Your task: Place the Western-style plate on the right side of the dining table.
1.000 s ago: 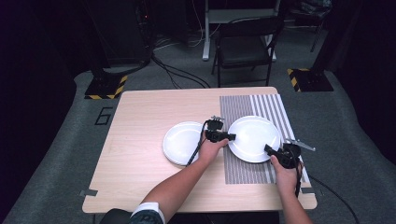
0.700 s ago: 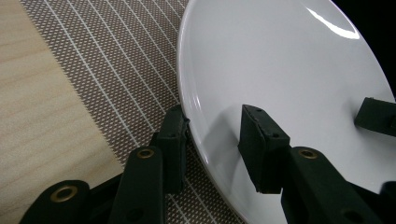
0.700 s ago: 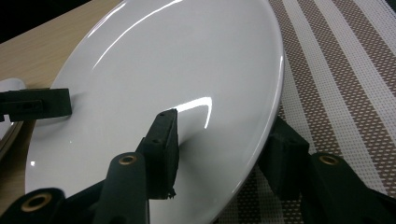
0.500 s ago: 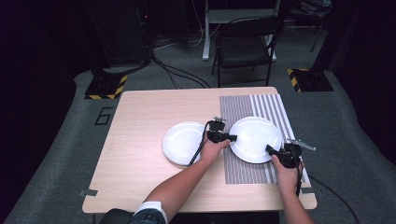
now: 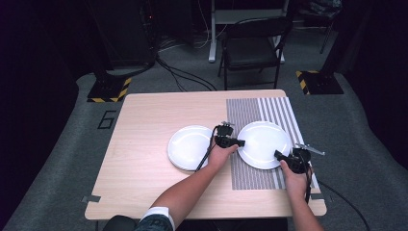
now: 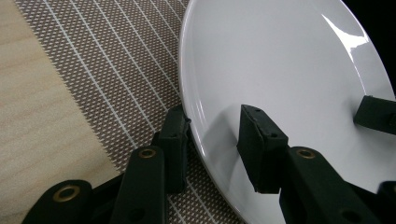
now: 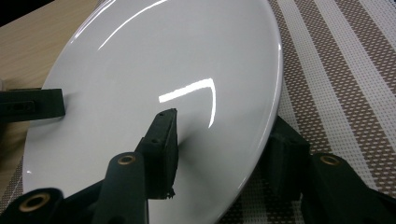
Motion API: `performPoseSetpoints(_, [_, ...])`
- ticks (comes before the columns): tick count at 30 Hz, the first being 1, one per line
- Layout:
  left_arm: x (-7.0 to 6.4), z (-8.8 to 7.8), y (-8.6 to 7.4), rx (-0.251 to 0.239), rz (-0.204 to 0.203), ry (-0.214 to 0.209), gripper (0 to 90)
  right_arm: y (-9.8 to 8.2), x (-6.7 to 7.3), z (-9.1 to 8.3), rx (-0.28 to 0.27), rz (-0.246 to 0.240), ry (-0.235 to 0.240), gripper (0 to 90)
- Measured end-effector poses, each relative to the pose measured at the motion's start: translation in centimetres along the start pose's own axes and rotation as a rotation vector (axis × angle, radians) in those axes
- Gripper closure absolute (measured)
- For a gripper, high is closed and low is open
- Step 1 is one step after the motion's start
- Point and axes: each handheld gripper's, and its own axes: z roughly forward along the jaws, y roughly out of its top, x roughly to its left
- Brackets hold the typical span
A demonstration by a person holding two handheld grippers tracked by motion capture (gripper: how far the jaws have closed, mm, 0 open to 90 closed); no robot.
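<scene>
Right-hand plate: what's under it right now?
The striped placemat lies under the plate. One jaw of each tool reaches beneath its rim. The mat under the plate's middle is covered.

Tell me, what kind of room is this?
Probably a lab or studio for recording, not a kitchen: dark curtains, cables across the grey floor, hazard-striped stand bases, and one wooden table.

Setting: lab or studio recording space. Dark surround, grey carpet floor [image 5: 57, 144], cables [image 5: 183, 79] trailing across it. Hazard-striped stand bases [image 5: 108, 90], folding chair [image 5: 252, 45], one wooden table [image 5: 144, 144].
</scene>
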Motion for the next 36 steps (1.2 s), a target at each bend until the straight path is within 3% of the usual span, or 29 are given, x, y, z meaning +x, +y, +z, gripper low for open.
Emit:
performPoseSetpoints(27, [-0.13,-0.10,0.01,0.005,-0.017,0.013,61.9,0.01,0.14,0.03,0.003,-0.021,-0.009,47.6])
performPoseSetpoints(34, [-0.22,-0.12,0.01,0.008,-0.011,0.010,59.4,0.13,0.05,-0.09,0.007,-0.025,-0.035,47.2])
performPoseSetpoints(36, [-0.31,-0.10,0.00,0.009,0.004,0.017,58.2,0.15,0.02,-0.13,0.005,-0.050,-0.063,48.0])
